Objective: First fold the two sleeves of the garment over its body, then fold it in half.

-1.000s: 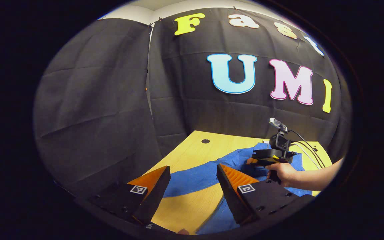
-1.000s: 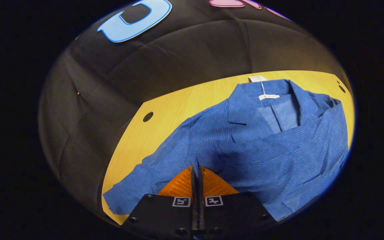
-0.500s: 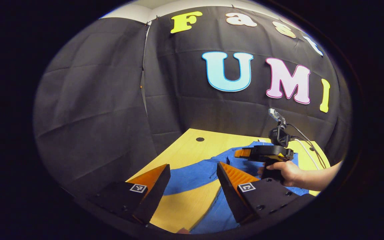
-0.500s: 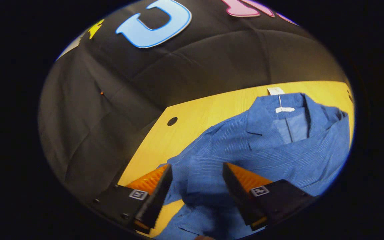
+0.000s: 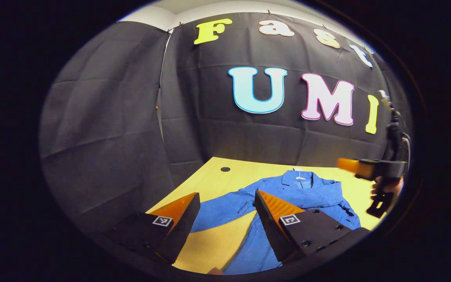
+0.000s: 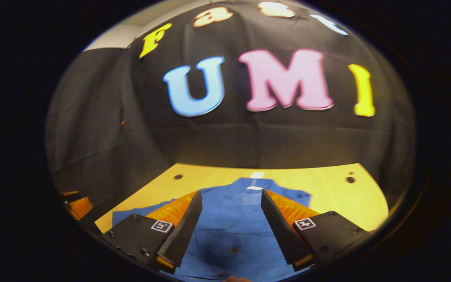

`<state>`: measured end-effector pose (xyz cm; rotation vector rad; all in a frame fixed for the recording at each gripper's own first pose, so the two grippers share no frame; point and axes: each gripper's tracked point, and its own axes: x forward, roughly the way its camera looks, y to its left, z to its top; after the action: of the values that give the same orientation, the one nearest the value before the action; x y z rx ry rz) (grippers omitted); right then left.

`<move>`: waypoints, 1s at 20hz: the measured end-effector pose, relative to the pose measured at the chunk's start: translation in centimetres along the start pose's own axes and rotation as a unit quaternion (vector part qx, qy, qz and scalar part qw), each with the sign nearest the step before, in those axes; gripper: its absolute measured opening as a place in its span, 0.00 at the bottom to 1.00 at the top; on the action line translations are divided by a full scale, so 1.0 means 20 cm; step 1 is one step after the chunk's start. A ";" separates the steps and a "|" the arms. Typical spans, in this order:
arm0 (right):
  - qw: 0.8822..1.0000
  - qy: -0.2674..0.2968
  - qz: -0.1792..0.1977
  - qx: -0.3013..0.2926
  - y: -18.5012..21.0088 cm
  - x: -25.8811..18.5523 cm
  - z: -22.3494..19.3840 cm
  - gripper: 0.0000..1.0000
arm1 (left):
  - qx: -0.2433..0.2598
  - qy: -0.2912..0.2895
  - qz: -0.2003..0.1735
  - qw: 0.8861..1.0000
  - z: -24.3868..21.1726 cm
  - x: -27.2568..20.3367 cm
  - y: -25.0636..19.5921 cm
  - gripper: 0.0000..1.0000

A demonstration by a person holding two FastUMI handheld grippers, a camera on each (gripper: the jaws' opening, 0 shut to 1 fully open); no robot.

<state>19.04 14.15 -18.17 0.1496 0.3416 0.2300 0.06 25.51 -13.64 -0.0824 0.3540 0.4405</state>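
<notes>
Both my grippers are off the cloth. My left gripper [image 5: 225, 213] has its jaws spread wide with nothing between them; through the gap I see bare wooden table [image 5: 213, 241] and a strip of blue fabric. My right gripper [image 6: 231, 219] is also spread and empty, held above the garment and facing the booth wall. In the left gripper view the right gripper shows at the far right edge, raised well above the table, with a hand [image 5: 386, 188] on its grip.

The garment [image 6: 233, 231], a blue collared shirt, lies flat on the table with the collar toward the wall and a small white tag [image 6: 255, 187] at the neck. In the right gripper view the body runs straight down between my right jaws, with buttons visible near the lower edge.

Progress, as I judge it:
- Sleeve on my right side: appears already folded over the body. That edge looks tidy, with no blue cloth trailing onto the table there.
- Sleeve on my left side [image 5: 219, 207]: not folded. It lies stretched out sideways across the table, away from the body, just beyond my left jaws.
- Fold in half: not started; the shirt lies at full length.

Remaining, by my reading: pinch the left sleeve, lay it over the body, then take the hem or the shoulders and fold the shirt in half. Roughly one of three steps done.
</notes>
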 end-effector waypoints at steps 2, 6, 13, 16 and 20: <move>0.997 -0.037 -0.073 0.000 -0.31 -0.28 0.09 0.96 | 0.012 -0.006 -0.015 1.000 -0.03 0.02 0.00 0.82; 0.969 -0.082 -0.232 -0.022 -0.88 -0.78 0.20 0.96 | 0.033 0.005 -0.027 0.999 -0.13 0.10 0.03 0.82; 0.946 -0.159 -0.272 -0.082 -0.76 -1.14 0.52 0.82 | 0.027 0.011 0.018 0.999 -0.18 0.33 0.31 0.82; 0.956 -0.173 -0.227 -0.072 -0.55 -1.11 0.61 0.84 | 0.022 0.054 0.051 0.997 -0.31 0.47 0.49 0.83; 0.959 -0.180 -0.197 -0.092 -0.40 -1.01 0.72 0.88 | 0.031 0.098 0.091 0.991 -0.50 0.66 0.69 0.84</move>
<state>7.13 -0.11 0.17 -0.0633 -0.0180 -0.1609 2.06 41.67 -27.77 -0.0324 0.5712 0.6029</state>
